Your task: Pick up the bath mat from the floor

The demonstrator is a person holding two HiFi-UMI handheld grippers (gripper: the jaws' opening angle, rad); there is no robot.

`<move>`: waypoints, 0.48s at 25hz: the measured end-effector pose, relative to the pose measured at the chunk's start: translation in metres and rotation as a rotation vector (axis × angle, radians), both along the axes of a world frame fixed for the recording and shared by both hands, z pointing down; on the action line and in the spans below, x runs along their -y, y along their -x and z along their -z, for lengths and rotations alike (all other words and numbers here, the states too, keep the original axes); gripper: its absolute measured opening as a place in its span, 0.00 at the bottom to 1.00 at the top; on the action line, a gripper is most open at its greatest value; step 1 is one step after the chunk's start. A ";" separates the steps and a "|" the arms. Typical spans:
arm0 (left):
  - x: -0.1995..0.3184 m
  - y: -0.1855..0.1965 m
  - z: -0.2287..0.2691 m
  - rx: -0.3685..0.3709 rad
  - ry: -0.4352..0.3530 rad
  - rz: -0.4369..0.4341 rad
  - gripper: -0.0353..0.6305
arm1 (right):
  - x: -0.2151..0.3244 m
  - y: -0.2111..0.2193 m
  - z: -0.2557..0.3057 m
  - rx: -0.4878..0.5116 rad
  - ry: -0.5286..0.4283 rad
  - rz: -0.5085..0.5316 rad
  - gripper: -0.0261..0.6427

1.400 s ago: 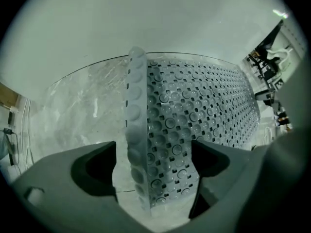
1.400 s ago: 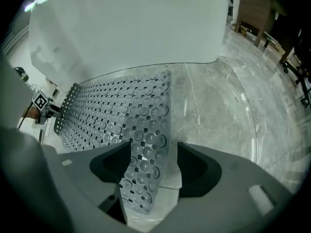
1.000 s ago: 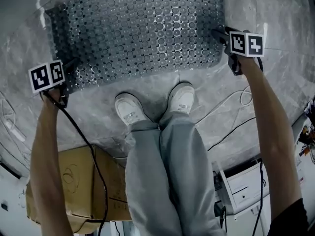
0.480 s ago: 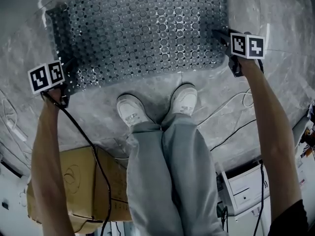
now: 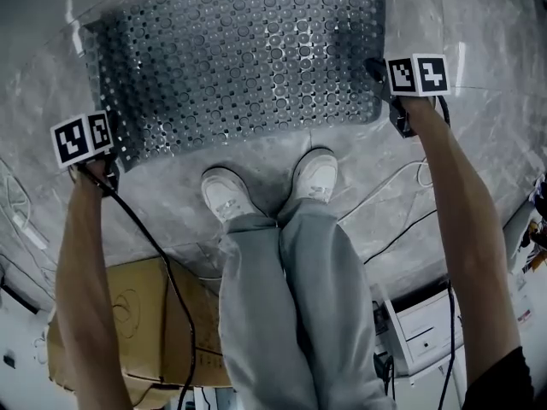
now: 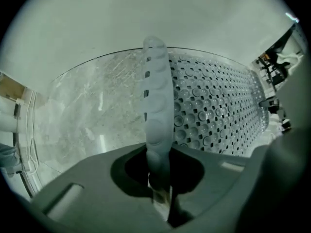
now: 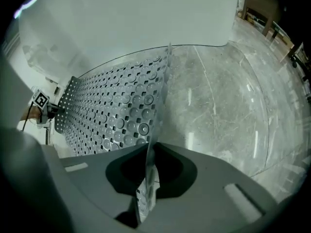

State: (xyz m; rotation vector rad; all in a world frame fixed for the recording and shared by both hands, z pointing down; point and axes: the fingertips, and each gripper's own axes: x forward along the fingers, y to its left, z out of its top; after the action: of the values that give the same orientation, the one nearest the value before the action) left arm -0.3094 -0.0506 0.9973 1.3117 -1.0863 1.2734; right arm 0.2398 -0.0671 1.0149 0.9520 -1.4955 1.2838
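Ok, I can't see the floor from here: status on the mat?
Both just closed: left gripper, right gripper, each shut on a mat edge. Mat mostly flat on floor. Nothing on top, shoes off it.

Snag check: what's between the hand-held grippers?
Head view: only the bath mat; left hand-held gripper and right hand-held gripper just closed on its edges.
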 end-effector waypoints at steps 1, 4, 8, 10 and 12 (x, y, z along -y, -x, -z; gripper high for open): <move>0.000 -0.002 0.003 -0.013 -0.005 0.003 0.10 | 0.000 0.000 0.002 -0.001 0.000 0.001 0.07; -0.002 -0.007 0.013 -0.044 -0.018 0.022 0.10 | 0.000 0.002 0.010 0.004 0.006 -0.007 0.07; -0.003 -0.015 0.028 -0.064 -0.019 -0.010 0.09 | 0.002 0.009 0.026 0.003 0.014 0.043 0.07; -0.004 -0.022 0.036 -0.071 -0.009 -0.031 0.09 | 0.002 0.014 0.036 0.002 0.017 0.057 0.07; -0.004 -0.028 0.044 -0.080 -0.003 -0.040 0.09 | 0.002 0.020 0.046 0.005 0.018 0.057 0.07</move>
State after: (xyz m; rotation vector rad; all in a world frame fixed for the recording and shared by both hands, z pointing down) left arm -0.2812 -0.0465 0.9531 1.3814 -1.0111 1.2381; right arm 0.2199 -0.0688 0.9689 0.8894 -1.5016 1.2575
